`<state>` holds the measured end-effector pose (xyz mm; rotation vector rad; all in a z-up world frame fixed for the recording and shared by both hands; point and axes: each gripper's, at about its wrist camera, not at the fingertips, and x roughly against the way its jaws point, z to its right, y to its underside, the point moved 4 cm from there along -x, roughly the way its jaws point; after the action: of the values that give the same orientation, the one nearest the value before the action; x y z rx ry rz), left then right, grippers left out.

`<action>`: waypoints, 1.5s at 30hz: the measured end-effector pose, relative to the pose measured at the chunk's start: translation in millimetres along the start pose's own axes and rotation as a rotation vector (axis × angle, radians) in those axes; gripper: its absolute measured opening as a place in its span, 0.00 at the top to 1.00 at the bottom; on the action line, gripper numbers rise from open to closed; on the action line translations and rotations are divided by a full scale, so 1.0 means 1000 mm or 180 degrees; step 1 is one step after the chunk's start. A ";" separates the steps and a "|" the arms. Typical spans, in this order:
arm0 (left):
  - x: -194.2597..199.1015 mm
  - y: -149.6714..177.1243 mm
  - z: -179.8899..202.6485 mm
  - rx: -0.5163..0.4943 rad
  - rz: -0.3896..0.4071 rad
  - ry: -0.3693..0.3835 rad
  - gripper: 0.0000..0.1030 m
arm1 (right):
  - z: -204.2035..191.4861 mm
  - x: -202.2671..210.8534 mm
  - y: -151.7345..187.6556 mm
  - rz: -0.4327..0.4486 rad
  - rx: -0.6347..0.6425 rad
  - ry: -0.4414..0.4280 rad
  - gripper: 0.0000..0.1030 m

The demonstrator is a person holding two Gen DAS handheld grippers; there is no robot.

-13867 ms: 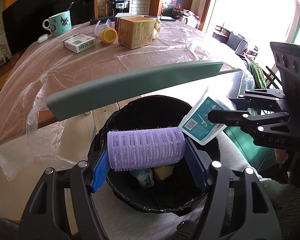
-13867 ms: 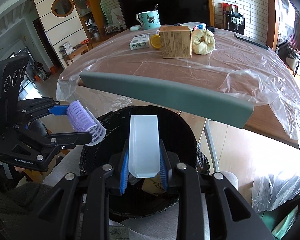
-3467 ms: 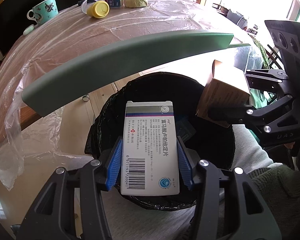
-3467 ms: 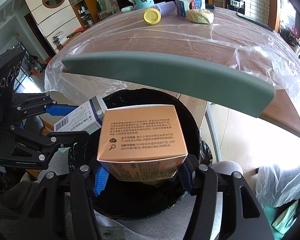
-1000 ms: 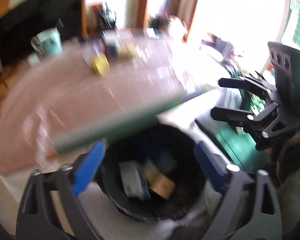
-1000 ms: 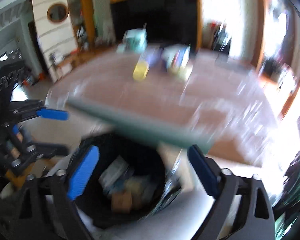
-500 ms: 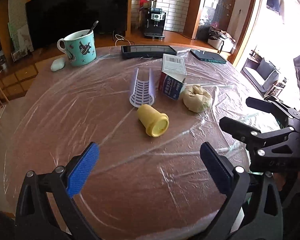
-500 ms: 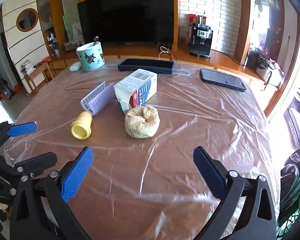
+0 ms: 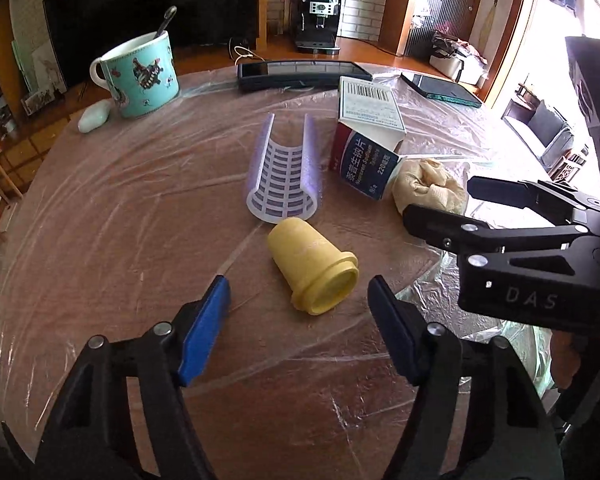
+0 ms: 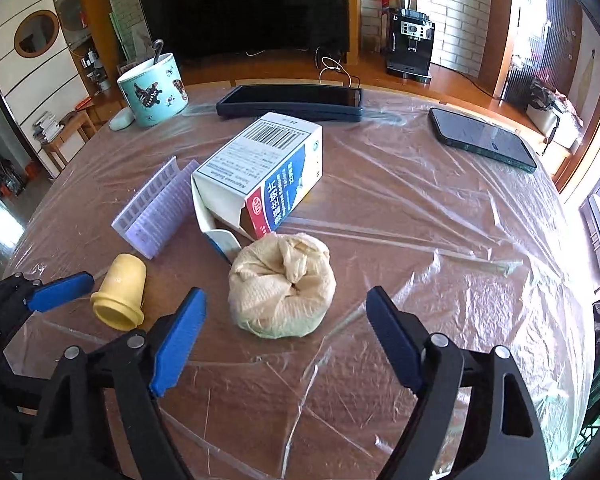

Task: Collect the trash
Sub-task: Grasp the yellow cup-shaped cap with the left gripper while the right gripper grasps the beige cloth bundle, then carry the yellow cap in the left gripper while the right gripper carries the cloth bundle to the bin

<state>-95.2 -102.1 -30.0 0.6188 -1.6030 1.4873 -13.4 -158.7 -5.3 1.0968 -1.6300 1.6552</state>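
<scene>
A yellow plastic cup point(image 9: 314, 268) lies on its side on the plastic-covered table; my left gripper point(image 9: 298, 296) is open and empty, its blue pads either side of the cup's near end. A crumpled beige paper ball point(image 10: 282, 286) lies just ahead of my right gripper point(image 10: 286, 308), which is open and empty. The ball also shows in the left wrist view point(image 9: 428, 186). Behind them lie an opened white, red and blue medicine box point(image 10: 260, 176) and a split purple hair roller point(image 9: 284, 176). The cup also shows in the right wrist view point(image 10: 120, 292).
A teal mug with a spoon point(image 9: 138, 76) and a small pale object point(image 9: 94, 116) stand at the far left. A dark flat case point(image 10: 290, 104) and a phone point(image 10: 482, 142) lie at the back. The table's plastic sheet point(image 10: 420, 220) is wrinkled.
Both grippers have moved forward and lower over the table, closer to the cup and the paper ball. Earlier they dropped two boxes into the black bin and opened.
</scene>
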 end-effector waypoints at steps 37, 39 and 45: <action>0.015 -0.001 -0.004 0.0014 0.0113 0.0345 0.63 | -0.005 0.021 0.015 0.0112 0.0006 -0.0201 0.52; 0.018 0.001 -0.003 0.0001 0.0130 0.0381 0.63 | -0.007 0.026 0.017 0.0132 0.0014 -0.0226 0.52; 0.026 0.004 -0.001 -0.0037 0.0152 0.0429 0.63 | -0.010 0.038 0.029 0.0180 0.0001 -0.0318 0.52</action>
<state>-112.2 -96.1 -11.2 0.4664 -1.5306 1.5206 -58.6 -157.8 13.0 1.1605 -1.7384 1.6601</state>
